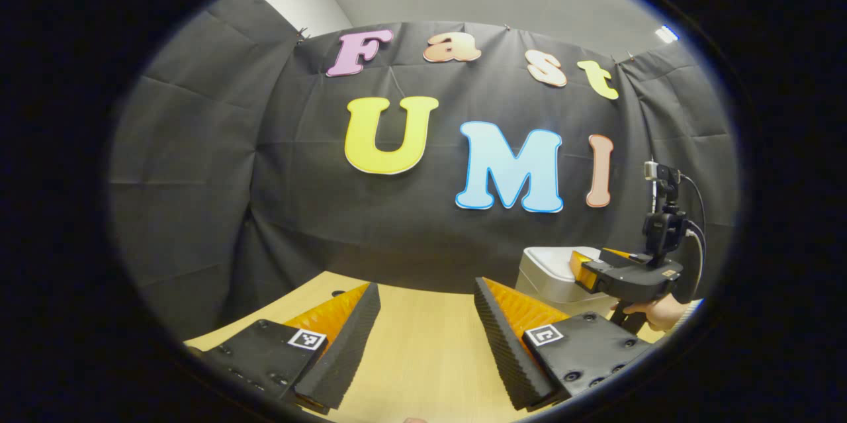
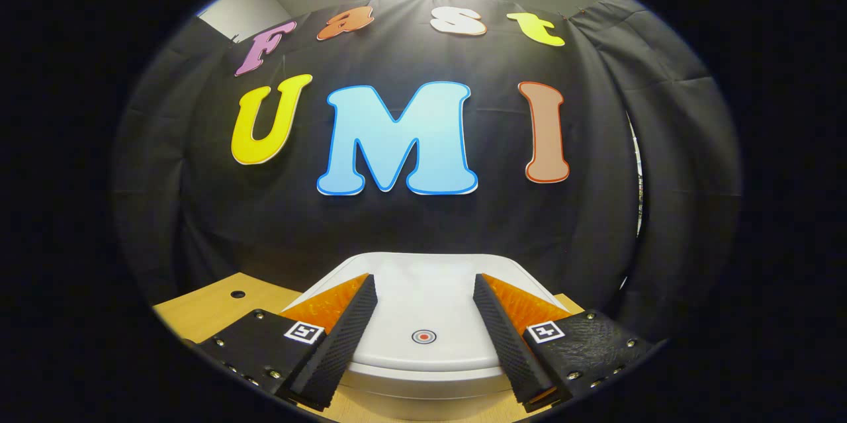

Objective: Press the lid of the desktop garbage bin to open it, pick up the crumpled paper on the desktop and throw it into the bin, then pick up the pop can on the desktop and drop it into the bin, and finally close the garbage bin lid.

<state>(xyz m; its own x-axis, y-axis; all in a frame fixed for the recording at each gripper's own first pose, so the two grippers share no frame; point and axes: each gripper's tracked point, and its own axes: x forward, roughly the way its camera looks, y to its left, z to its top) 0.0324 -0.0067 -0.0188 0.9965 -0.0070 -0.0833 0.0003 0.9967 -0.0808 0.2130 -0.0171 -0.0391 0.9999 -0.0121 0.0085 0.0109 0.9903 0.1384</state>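
Two ridged fingers of the right gripper (image 2: 423, 304) spread wide above the closed white lid (image 2: 423, 304) of the desktop garbage bin (image 2: 430, 386), nothing between them, in the right gripper view. A small round mark (image 2: 423, 337) on the lid sits midway between the two fingers, just nearer the camera than their tips. The bin stands on a pale wooden table (image 2: 205, 307), whose bare top, with a small dark hole (image 2: 237, 294) in it, shows beyond the left finger.

In the left gripper view, the left gripper (image 1: 427, 294) also holds its fingers wide apart and empty, over bare table (image 1: 423, 350). Beyond its right finger stands the bin (image 1: 546, 277), and over the bin hangs the right gripper (image 1: 581, 265), held from below by a person's hand (image 1: 658, 312). Whether that gripper touches the lid cannot be told.
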